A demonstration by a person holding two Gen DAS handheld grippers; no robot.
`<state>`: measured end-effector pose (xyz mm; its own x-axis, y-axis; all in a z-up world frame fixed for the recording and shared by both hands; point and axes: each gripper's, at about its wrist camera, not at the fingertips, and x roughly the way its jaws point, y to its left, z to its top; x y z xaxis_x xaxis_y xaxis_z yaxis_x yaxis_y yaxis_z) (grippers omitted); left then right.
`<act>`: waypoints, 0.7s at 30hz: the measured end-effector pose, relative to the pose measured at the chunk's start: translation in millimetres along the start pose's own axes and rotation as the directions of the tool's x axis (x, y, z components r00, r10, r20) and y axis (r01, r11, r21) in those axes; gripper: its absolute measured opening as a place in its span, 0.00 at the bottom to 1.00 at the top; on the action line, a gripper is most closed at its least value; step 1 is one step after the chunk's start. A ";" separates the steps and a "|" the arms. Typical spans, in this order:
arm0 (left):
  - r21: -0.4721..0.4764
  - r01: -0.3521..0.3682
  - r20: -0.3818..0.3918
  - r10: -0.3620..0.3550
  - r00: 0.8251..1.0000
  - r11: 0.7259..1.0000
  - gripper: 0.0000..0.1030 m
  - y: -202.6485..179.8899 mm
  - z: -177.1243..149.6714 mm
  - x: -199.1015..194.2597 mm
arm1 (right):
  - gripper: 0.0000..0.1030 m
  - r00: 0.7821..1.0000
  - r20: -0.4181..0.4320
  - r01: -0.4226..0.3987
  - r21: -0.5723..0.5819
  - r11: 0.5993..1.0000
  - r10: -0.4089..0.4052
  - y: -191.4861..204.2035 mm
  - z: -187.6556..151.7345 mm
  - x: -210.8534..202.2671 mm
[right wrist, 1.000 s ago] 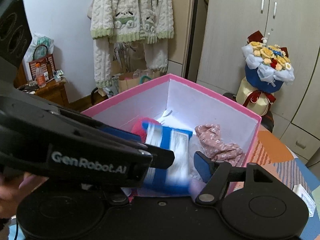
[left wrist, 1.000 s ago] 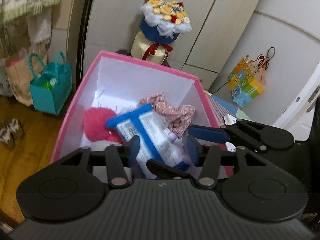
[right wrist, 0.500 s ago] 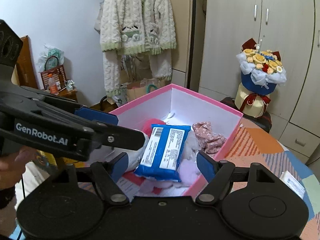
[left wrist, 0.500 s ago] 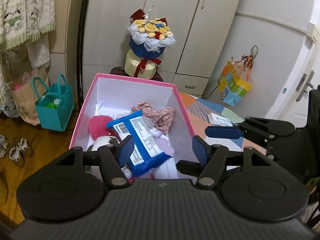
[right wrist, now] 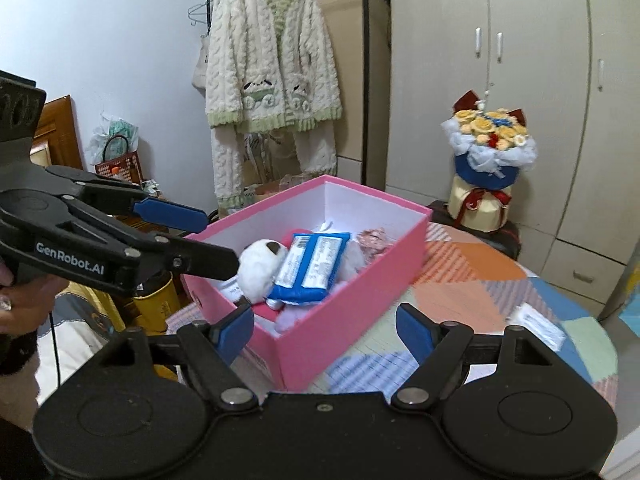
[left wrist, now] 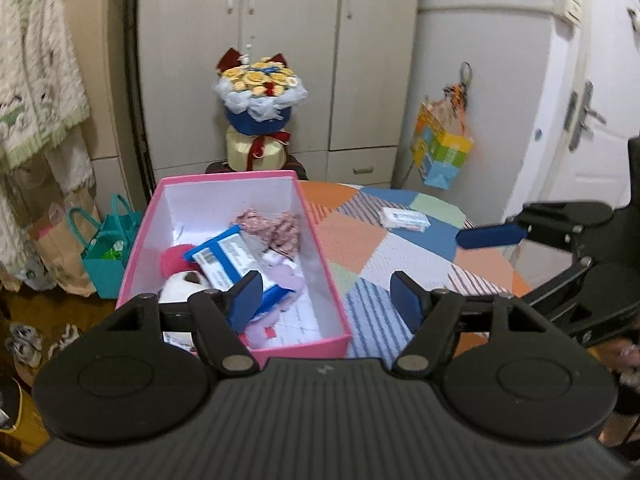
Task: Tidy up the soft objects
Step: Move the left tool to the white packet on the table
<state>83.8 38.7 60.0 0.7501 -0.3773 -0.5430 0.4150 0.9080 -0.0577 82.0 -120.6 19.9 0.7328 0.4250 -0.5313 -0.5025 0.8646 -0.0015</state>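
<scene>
Gripper (right wrist: 326, 334) spread, pink box (right wrist: 352, 304) stuffed.

Bench (left wrist: 360, 240) under my view is wearing a patchwork cloth of orange, blue, green and striped panels. Pink box (left wrist: 320, 264) is sitting directly on it toward its left edge. Small white packet (left wrist: 404, 219) is lying well apart, farther right.

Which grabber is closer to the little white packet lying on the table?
The right gripper, I think. In the left wrist view its blue tip sits just beside the white packet. The left gripper is back by the pink box, jaws open, farther from the packet.
</scene>
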 end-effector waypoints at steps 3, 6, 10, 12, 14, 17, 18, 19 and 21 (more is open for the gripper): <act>0.040 0.005 0.007 -0.006 1.000 0.999 0.70 -21.6 2.2 -0.1 | 0.80 1.000 0.020 0.021 0.007 1.000 -0.021 -13.7 -12.7 -18.5; 0.064 0.032 0.004 -0.033 0.999 0.997 0.70 -42.3 7.1 6.2 | 0.81 0.999 0.033 0.041 0.025 0.999 -0.042 -31.4 -24.8 -32.3; 0.098 0.082 -0.009 -0.082 0.997 0.992 0.70 -68.9 15.4 23.3 | 0.81 0.997 0.036 0.069 0.060 0.996 -0.071 -57.1 -37.9 -42.6; 0.108 0.114 -0.018 -0.113 0.993 0.988 0.70 -81.5 18.5 33.9 | 0.81 0.996 0.037 0.081 0.082 0.993 -0.084 -70.7 -43.3 -45.8; 0.108 0.148 -0.029 -0.145 0.989 0.983 0.70 -91.5 21.4 46.5 | 0.81 0.995 0.041 0.089 0.101 0.991 -0.093 -83.2 -46.9 -46.9; 0.102 0.180 -0.041 -0.177 0.983 0.978 0.70 -104.8 27.3 68.2 | 0.81 0.994 0.050 0.091 0.123 0.988 -0.097 -100.6 -52.9 -46.1; 0.099 0.183 -0.043 -0.180 0.983 0.978 0.70 -108.1 29.3 76.3 | 0.82 0.994 0.052 0.088 0.128 0.988 -0.096 -105.6 -54.4 -44.6; 0.092 0.184 -0.045 -0.181 0.982 0.979 0.70 -110.6 31.2 84.4 | 0.82 0.994 0.053 0.085 0.135 0.987 -0.093 -112.3 -55.6 -41.7; 0.067 0.189 -0.054 -0.185 0.981 0.980 0.70 -113.3 36.3 102.4 | 0.82 0.995 0.049 0.082 0.144 0.986 -0.090 -123.7 -57.7 -35.3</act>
<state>132.3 -109.5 41.3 0.6312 -0.5285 -0.5676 0.5826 0.8062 -0.1029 91.9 -258.1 -10.0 0.7967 0.3584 -0.4867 -0.3696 0.9260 0.0769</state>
